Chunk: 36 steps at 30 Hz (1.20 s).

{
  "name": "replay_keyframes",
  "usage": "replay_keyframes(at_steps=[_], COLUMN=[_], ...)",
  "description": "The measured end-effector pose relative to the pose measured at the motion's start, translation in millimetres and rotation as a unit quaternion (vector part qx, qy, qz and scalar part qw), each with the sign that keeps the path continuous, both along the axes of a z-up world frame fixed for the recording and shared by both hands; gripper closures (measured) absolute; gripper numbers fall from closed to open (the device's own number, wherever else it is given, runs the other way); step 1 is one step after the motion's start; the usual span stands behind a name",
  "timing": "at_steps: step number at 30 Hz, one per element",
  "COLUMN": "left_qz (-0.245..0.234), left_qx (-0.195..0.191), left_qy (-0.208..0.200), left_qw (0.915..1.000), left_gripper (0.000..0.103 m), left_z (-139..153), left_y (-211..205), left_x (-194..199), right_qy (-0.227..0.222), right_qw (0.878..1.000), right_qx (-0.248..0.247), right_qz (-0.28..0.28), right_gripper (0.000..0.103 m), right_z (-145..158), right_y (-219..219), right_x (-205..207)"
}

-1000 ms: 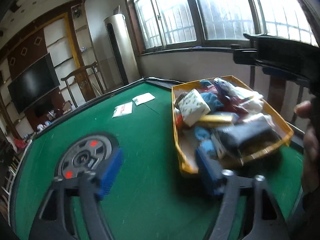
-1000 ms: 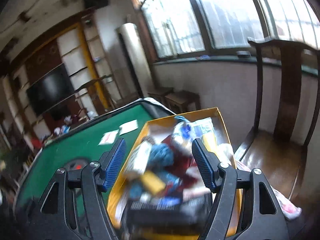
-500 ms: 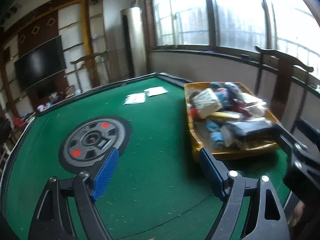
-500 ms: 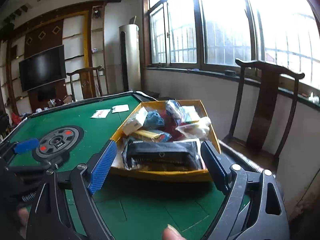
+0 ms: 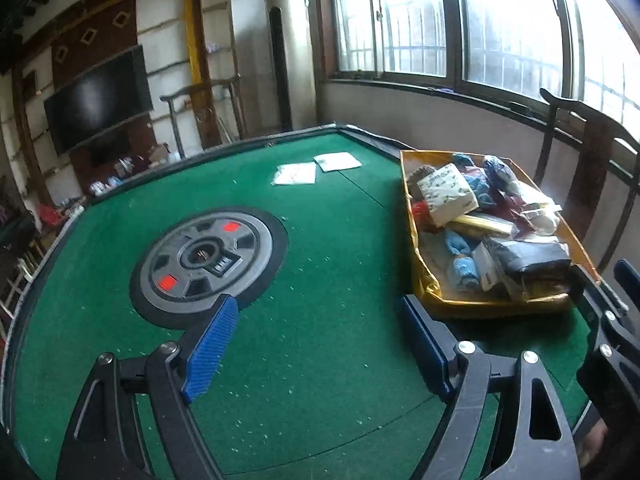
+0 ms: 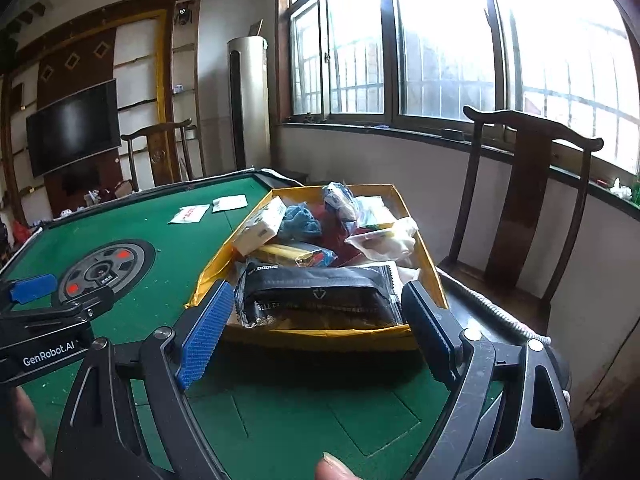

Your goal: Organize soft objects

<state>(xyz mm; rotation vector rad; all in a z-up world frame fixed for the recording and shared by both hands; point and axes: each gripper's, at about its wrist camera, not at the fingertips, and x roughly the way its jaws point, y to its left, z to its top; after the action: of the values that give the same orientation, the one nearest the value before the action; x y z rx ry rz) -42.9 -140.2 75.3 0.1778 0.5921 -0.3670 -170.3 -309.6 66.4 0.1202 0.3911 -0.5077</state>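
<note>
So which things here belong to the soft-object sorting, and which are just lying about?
Job:
- yellow cardboard tray
- black zipped pouch
- blue knitted bundle
- white patterned tissue pack

Lying about:
- two white paper cards
- grey round centre panel
- dark wooden chair

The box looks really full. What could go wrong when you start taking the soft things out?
1. The yellow box is heaped, so pulling the black pouch at the front might drag neighbours like the blue cloth out.
2. The box sits near the table's edge, so spilled things could fall off.
</note>
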Motion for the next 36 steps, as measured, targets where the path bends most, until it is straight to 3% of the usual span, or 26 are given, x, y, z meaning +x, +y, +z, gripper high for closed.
replay_keyframes(at_steps=[17,28,33,36], left_qz=[0.017,-0.024,-0.008,-0.011], left_qx=[0.024,0.038,0.066,0.065], left_qy=[-0.042,-0.014,-0.036,-0.035], left_qw=[0.9987,0.9989,0.9971,0.9972], left_gripper=[0.02,0.02,0.02,0.02], left_z=[5,-1,-3,-3], left_y=[-2,-13,-17,-16], left_x=[-8,-14,-23,-22], right_qy=[0.001,-0.001,0.0,-0.001], right_qw=[1.0,1.0,1.0,1.0], right_qx=[0.01,0.012,0.015,0.015], right_qz=[-0.006,-0.009,-0.009,-0.009], right_gripper=[0.016,0.016,0.016,0.016], right_z=[0,1,1,1], right_y=[-3,-2,-3,-3], right_x=[0,-3,-3,-3])
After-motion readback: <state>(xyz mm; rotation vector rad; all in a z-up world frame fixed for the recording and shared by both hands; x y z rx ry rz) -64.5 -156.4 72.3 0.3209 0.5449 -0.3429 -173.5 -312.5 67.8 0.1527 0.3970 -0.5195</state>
